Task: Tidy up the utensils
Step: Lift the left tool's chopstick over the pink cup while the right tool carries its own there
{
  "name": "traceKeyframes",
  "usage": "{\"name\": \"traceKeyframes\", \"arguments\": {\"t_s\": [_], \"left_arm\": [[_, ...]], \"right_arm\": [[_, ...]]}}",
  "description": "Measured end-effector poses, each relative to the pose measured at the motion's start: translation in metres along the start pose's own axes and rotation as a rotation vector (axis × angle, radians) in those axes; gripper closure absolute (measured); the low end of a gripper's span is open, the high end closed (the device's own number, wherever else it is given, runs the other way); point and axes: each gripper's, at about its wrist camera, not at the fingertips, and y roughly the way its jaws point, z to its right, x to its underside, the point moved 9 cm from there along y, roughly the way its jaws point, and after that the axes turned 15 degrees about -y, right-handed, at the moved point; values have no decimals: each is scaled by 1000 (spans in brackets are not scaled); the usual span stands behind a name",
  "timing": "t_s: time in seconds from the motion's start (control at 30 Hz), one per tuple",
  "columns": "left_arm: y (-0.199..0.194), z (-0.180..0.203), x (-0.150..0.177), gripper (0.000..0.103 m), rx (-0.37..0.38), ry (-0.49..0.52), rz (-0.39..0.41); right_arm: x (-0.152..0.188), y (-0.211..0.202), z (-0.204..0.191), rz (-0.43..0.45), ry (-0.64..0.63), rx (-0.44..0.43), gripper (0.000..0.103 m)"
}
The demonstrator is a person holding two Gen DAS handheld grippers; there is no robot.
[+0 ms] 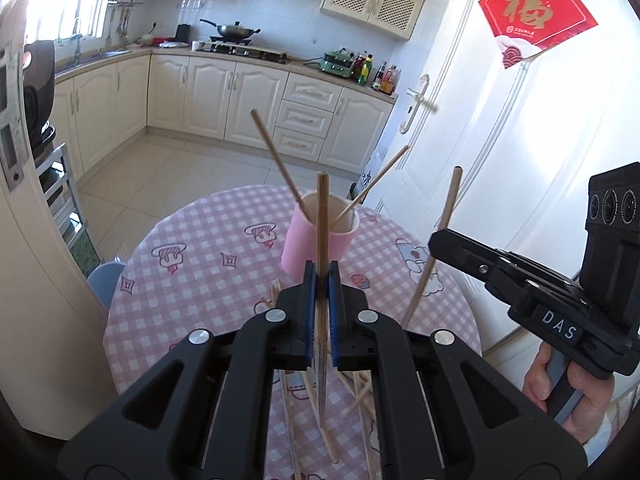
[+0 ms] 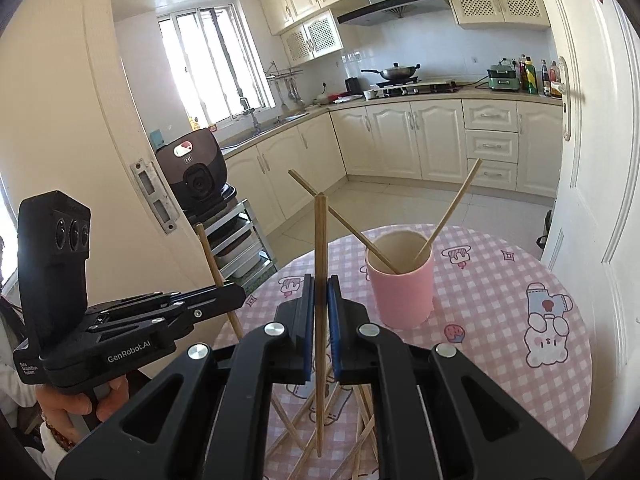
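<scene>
L gripper (image 1: 322, 280) is clamped on one chopstick (image 1: 322, 216), jaws tight together w/ the stick upright between the blue pads (image 1: 334, 320). The stick's top rises above the jaws and its lower end hangs down past them, over the table. In the R wrist view the same gripper shows at left, side-on, its stick (image 2: 208, 248) tilted a bit.

R gripper (image 2: 320, 292) is likewise shut on a 2nd chopstick (image 2: 320, 240), held near vertical, tip hanging over the pile. From the L cam it sits at right, the stick (image 1: 448, 208) slanting up past its fingers.

Pink cup (image 1: 316, 240) stands upright on the round table (image 1: 192, 288), which has a pink-checked cloth w/ cartoon prints. Cup is beyond both grippers, nearer the far edge. Two chopsticks already in it: one leans left (image 1: 276, 160), one leans right (image 1: 380, 180), so they splay in a V. Neither held stick touches the cup.

Loose chopsticks (image 2: 304, 432) lie in a crossed heap on the cloth at the near side, under and just behind both grippers; exact count can't be told, partly hidden by gripper bodies.

Bkgd: white door (image 1: 500, 140) w/ a red paper sign (image 1: 536, 8) on the right, cream cabinets (image 2: 420, 136), a wok (image 2: 396, 72) on the stove, bottles (image 1: 376, 70) on the counter, window (image 2: 216, 64) above the sink.
</scene>
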Motion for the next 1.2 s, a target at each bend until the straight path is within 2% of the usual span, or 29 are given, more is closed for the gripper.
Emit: {"name": "traceKeyframes", "arguments": {"t_s": [0.37, 0.83, 1.0, 1.2], "left_arm": [[-4, 37, -29, 97, 55, 47, 44], [26, 56, -94, 97, 116, 9, 152], [25, 64, -117, 97, 135, 6, 225], [23, 68, -136, 97, 113, 33, 328]], "right_arm": [[-42, -10, 1, 79, -41, 32, 98], [-93, -2, 47, 164, -61, 162, 98], [-109, 4, 68, 200, -82, 239, 98], [-123, 9, 85, 259, -85, 299, 98]]}}
